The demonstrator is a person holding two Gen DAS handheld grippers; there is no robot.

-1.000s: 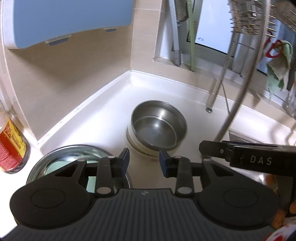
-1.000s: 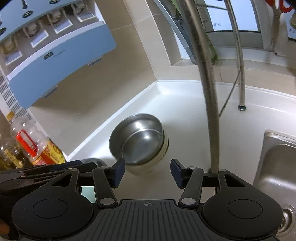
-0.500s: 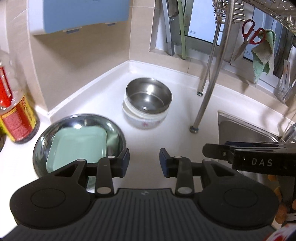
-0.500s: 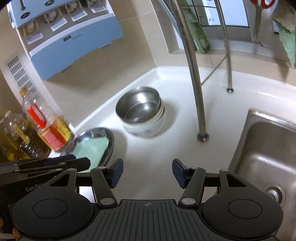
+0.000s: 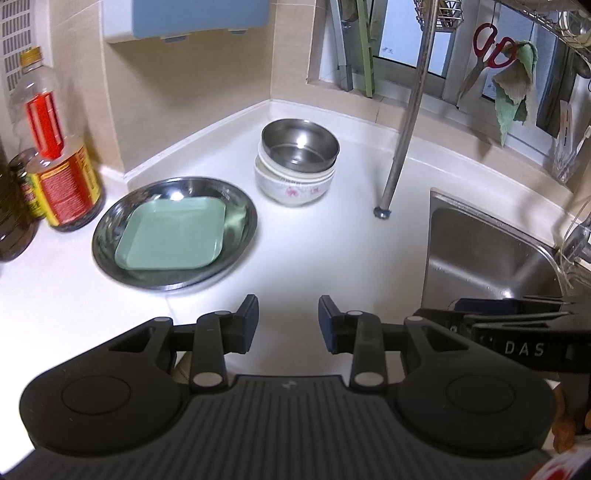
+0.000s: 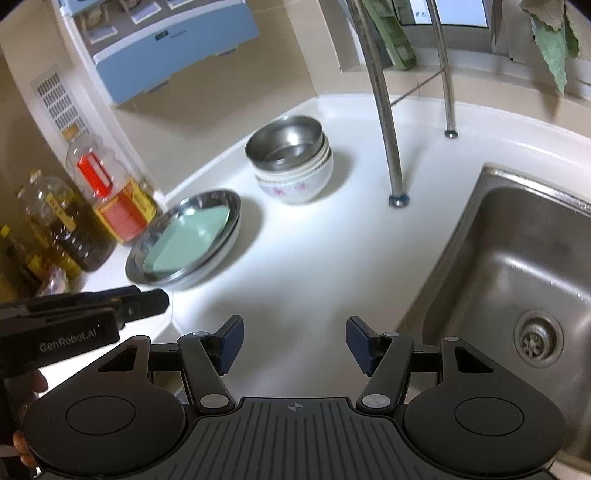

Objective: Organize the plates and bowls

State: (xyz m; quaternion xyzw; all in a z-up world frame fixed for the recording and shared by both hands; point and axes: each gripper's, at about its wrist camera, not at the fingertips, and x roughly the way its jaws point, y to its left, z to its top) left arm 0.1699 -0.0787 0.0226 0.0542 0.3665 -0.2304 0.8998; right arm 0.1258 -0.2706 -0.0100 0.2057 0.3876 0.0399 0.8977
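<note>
A steel bowl (image 5: 300, 145) (image 6: 284, 143) nests in a stack of white flowered bowls (image 5: 293, 187) (image 6: 295, 182) in the counter's far corner. To its left a round steel plate (image 5: 236, 199) (image 6: 207, 199) holds a green square plate (image 5: 171, 232) (image 6: 188, 238). My left gripper (image 5: 288, 325) hovers over bare counter in front of both, open, nothing between its fingers. My right gripper (image 6: 293, 339) hangs beside it near the sink, its jaws opening and empty. Each gripper shows at the edge of the other's view.
Oil bottles (image 5: 61, 173) (image 6: 110, 188) stand at the left by the wall. A steel sink (image 5: 491, 254) (image 6: 517, 280) lies to the right. Rack legs (image 5: 402, 122) (image 6: 388, 110) stand on the white counter (image 5: 332, 251). A blue dispenser (image 5: 184, 18) hangs on the wall; scissors (image 5: 487, 51) and a cloth hang by the window.
Both grippers have drawn back from the bowl stack, which now looks smaller and farther. The steel plate with the green plate, the bottles and the sink have come into view. The right jaws have widened.
</note>
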